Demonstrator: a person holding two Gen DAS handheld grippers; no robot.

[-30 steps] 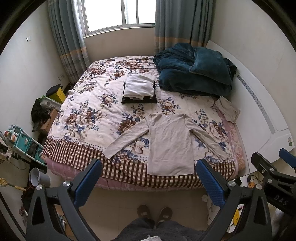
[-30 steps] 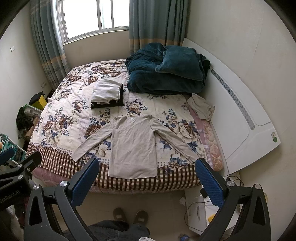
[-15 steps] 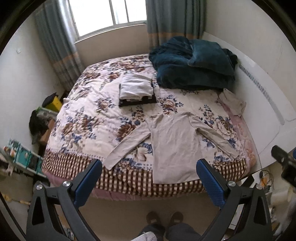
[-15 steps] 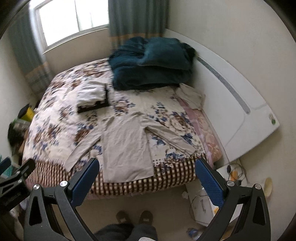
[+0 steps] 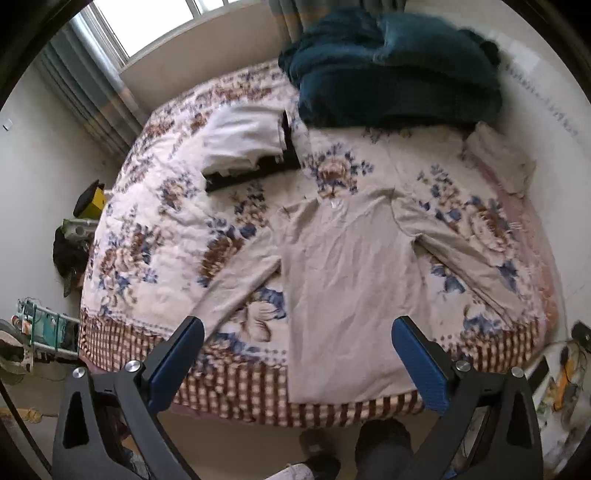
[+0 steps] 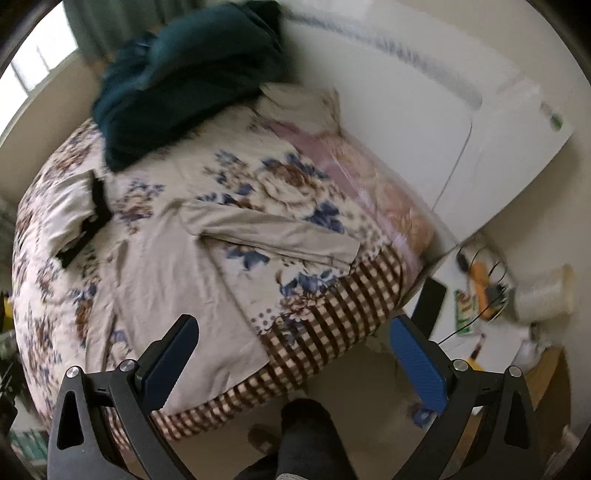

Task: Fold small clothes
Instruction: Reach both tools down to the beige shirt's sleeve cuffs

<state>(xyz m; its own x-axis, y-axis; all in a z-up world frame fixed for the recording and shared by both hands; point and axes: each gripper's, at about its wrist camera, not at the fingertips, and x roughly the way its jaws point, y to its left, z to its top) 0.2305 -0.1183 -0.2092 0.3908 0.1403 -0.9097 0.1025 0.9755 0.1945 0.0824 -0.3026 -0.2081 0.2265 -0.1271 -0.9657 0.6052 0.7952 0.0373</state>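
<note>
Shirt (image 5: 343,280) flat at my 12 o'clock, collar-to-hem axis 12-to-6; left gripper (image 5: 297,354) nearer, both wide open, empty.

Both cams sit on the hand-held grippers, looking forward between their own two fingers from the foot of the bed (image 5: 236,384), up high and tilted down at it. Left wrist view faces pretty much straight up the bed toward the window (image 5: 155,29), taking in nearly the whole bedspread. Right wrist view is angled off to the right, catching the white headboard (image 6: 424,122) and the cluttered nightstand (image 6: 491,332). Both share the beige long-sleeve shirt (image 5: 347,280) (image 6: 173,280), the dark teal blanket (image 5: 391,70) (image 6: 184,74) and the folded stack (image 5: 243,140) (image 6: 70,218). Both frames are a bit blurry.
</note>
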